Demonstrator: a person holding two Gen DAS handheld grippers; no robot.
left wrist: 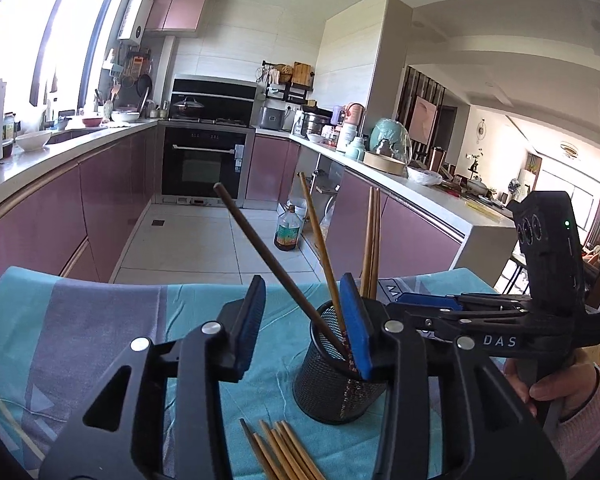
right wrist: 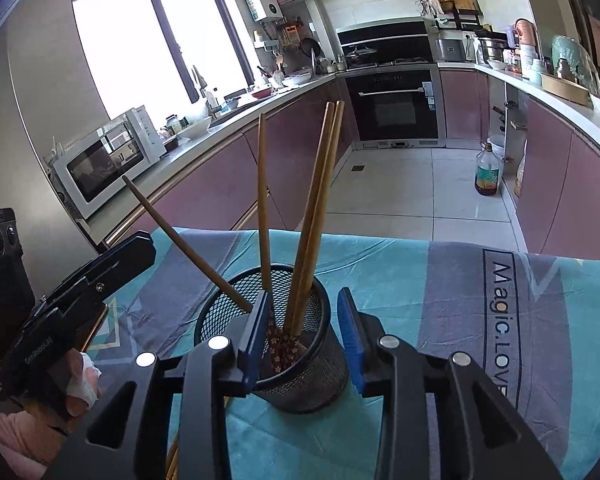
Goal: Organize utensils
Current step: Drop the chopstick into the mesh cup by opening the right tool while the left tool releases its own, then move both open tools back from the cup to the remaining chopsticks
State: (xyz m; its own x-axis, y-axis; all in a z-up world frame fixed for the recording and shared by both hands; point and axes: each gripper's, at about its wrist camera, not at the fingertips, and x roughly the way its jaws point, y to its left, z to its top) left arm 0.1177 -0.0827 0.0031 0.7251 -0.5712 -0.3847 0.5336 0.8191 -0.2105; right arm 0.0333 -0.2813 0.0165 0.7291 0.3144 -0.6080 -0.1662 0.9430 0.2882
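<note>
Chopsticks (left wrist: 284,452) lie at six o'clock of the cup (left wrist: 336,364); both grippers' jaws spread, empty. Pinch one stick mid-length, then drop it upright.

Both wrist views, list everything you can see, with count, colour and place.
cup: one, black mesh, upright on the cloth
chopsticks in cup: four, brown, leaning apart
loose chopsticks: several, brown, flat on the cloth before the cup
cloth: one, teal and grey, covering the table
oil bottle: one, dark, on the kitchen floor
microwave: one, white, on the counter
left gripper: black with blue pads, open, beside the cup
right gripper: black with blue pads, open around the cup
</note>
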